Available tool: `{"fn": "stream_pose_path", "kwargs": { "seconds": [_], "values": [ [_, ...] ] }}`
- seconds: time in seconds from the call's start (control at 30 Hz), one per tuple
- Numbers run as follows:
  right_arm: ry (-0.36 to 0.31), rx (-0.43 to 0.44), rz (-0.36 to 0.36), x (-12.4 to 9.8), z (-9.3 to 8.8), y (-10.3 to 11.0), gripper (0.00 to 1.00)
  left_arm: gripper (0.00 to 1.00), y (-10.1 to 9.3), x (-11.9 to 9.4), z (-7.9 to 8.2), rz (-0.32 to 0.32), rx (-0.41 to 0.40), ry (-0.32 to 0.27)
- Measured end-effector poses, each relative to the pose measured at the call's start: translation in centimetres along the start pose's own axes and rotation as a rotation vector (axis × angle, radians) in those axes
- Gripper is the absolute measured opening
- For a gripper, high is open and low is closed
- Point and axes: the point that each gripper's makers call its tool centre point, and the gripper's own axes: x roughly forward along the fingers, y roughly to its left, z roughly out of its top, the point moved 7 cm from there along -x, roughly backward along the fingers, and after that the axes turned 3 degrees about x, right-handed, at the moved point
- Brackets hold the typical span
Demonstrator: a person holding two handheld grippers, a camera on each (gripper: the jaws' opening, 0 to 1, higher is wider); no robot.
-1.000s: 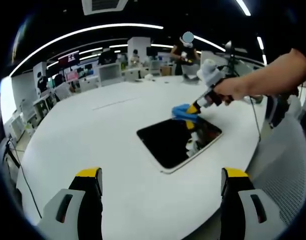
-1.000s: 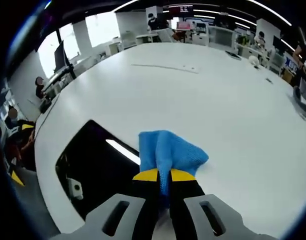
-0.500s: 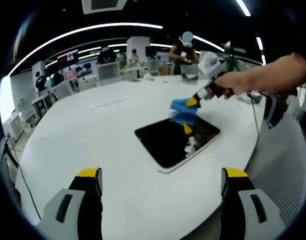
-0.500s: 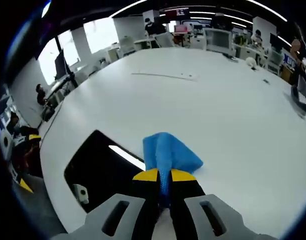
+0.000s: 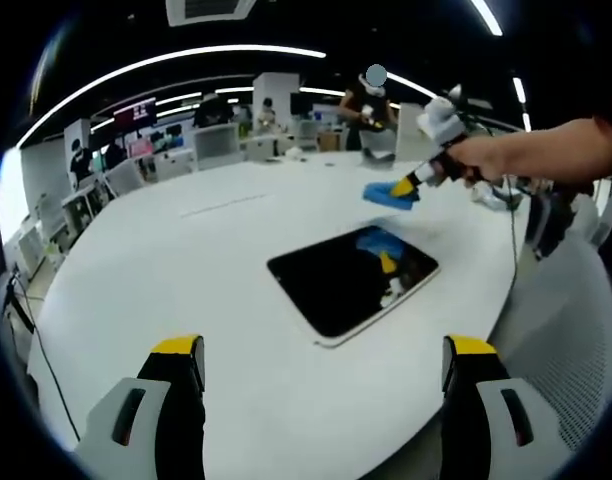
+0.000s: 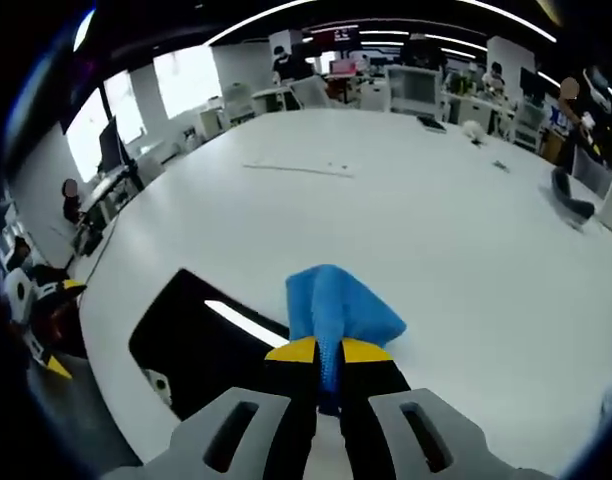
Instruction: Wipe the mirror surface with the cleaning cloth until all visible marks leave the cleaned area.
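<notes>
- The right gripper (image 6: pixel 327 352) has its jaws closed on the blue cloth (image 6: pixel 338 309), which fans out ahead of the tips; in the left gripper view the same cloth (image 5: pixel 391 191) hangs in the air, off the glass and just past the mirror's far edge.
- The mirror (image 6: pixel 201 342) lies flat on the white table (image 6: pixel 416 210), at about ten o'clock from the right jaws and below them. Its long axis runs from roughly eight o'clock to two o'clock in the left gripper view, where the mirror (image 5: pixel 351 281) sits at about one o'clock from that gripper.
- The right gripper (image 5: pixel 422 179) is clearly the nearer one; the left gripper (image 5: pixel 326 360) is well back with jaws wide apart and nothing between them.
- To wipe again, the cloth likely has to come down and back toward ten o'clock.
- The left gripper view shows the gap between cloth and glass; the right gripper view shows the grip. Marks on the dark glass are too small to make out.
</notes>
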Motion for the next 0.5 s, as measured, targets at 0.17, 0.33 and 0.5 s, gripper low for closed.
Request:
{"fn": "stream_pose_path", "kwargs": {
  "seconds": [0.17,0.33,0.5],
  "values": [
    [0.012,0.02,-0.023,-0.2,-1.0,-0.8,0.02,0.99,0.0,0.0,0.1,0.004,0.003,0.0],
    [0.032,0.1,-0.056,0.5,-3.1,-1.7,0.02,0.99,-0.1,-0.1,0.1,0.005,0.006,0.002],
    [0.058,0.145,-0.079,1.4,-5.4,-2.4,0.02,0.99,0.0,-0.1,0.1,0.009,0.004,0.001]
  ]
}}
